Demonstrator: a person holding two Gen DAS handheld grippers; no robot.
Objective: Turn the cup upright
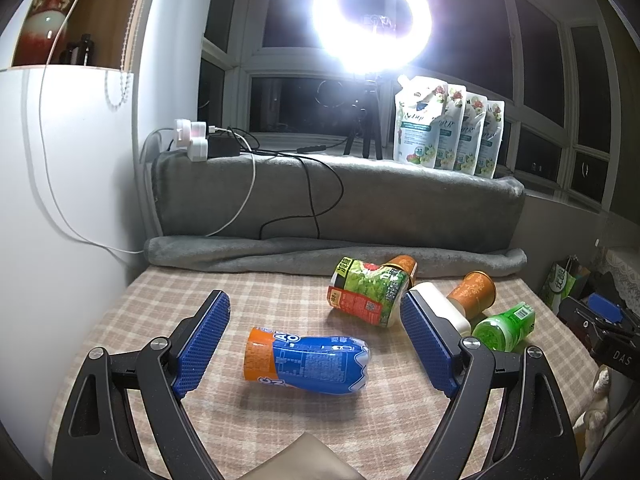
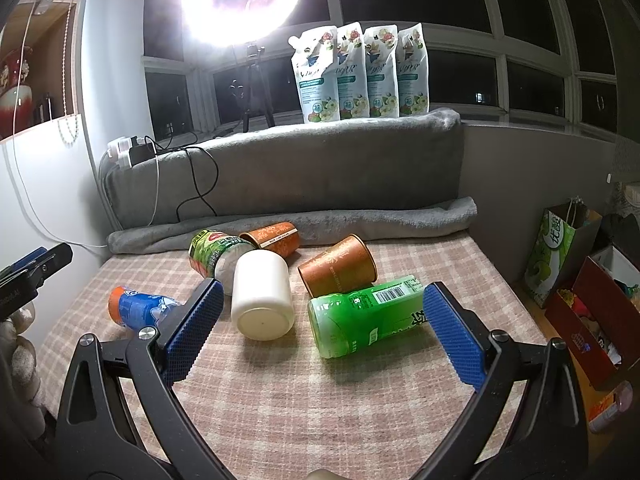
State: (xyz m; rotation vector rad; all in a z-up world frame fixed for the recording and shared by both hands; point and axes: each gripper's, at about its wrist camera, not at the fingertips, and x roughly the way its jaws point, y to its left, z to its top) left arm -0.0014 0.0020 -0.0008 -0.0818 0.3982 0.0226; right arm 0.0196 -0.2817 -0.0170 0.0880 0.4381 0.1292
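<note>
Several cups lie on their sides on the checked cloth [image 1: 280, 300]. A blue and orange cup [image 1: 306, 360] lies just ahead of my open left gripper [image 1: 314, 306], between its blue pads. Farther right are a green printed cup [image 1: 370, 294], a white cup [image 1: 440, 304], two orange paper cups [image 1: 474, 292] [image 1: 404, 266] and a clear green cup [image 1: 506, 326]. My right gripper [image 2: 320, 294] is open too; the white cup [image 2: 262, 294] and the clear green cup [image 2: 368, 318] lie between its pads, the orange cup [image 2: 340, 270] behind them.
A rolled grey blanket [image 1: 336, 254] bounds the far edge, with a grey padded ledge [image 2: 280, 164], cables, detergent pouches [image 2: 360, 74] and a ring light [image 1: 372, 20] behind. A white wall [image 1: 60, 240] stands left. Bags and a red box [image 2: 592, 312] sit right of the table.
</note>
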